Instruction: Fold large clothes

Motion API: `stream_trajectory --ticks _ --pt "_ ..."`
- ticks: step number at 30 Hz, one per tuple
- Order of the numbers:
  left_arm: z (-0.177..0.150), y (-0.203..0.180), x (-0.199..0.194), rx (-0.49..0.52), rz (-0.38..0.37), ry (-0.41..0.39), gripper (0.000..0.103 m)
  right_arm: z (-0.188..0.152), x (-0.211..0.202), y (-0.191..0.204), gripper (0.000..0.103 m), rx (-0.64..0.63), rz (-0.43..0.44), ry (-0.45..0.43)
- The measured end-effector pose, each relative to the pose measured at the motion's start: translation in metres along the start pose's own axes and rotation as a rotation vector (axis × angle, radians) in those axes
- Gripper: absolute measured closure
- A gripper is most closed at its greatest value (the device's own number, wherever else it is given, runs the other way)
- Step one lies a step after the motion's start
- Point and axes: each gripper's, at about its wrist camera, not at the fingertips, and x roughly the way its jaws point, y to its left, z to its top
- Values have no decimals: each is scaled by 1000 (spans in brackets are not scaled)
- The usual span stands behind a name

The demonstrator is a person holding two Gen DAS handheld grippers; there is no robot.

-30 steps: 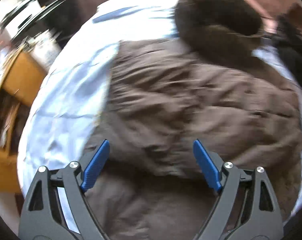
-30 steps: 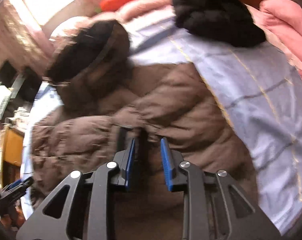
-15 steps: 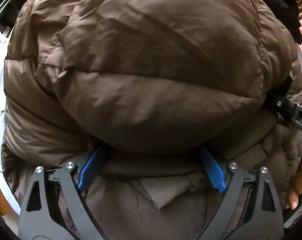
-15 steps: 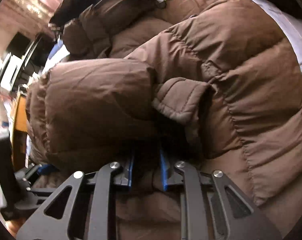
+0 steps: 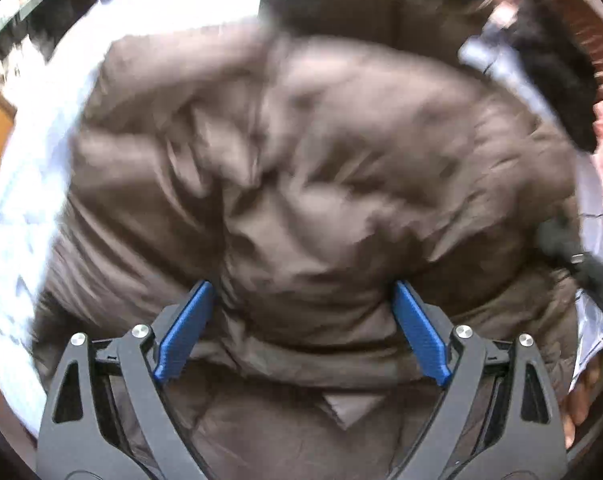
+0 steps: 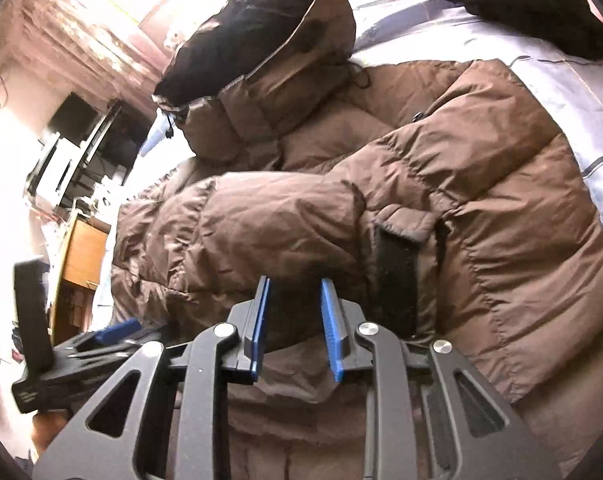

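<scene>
Puffy quilted brown jacket (image 6: 441,184), dark-lined hood (image 6: 261,32), on pale sheet (image 6: 549,68).

A bed with a pale blue checked sheet (image 6: 561,80) fills the room's centre; strong daylight pours through a curtained window (image 6: 81,32) behind it. A wooden cabinet (image 6: 83,248) stands at the bedside, beside what may be dark monitors (image 6: 75,118) against a white wall, heavily overexposed
</scene>
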Motion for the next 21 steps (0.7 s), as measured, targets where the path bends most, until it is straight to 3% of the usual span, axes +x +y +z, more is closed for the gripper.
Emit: stream_trajectory --ticks 2,4,6,9,14,17,21 --pt "4 9 21 -84 -30 72 4 2 17 7 73 -3 -41 59" --pt "8 5 24 -83 -25 80 4 1 32 -8 73 52 -33 120" --pt "11 -2 20 -62 -2 67 4 0 33 -17 75 77 -5 127" --pt "10 -13 -2 -20 32 -10 4 3 19 -12 72 76 -12 126" --pt "4 -23 -41 57 100 -149 4 -14 -16 20 51 -55 -29 134" --pt "-11 -22 -53 102 142 -142 4 -43 -13 35 51 -180 -97 205" --pt "-37 28 -44 97 242 -84 4 -79 13 14 51 -257 -235 281"
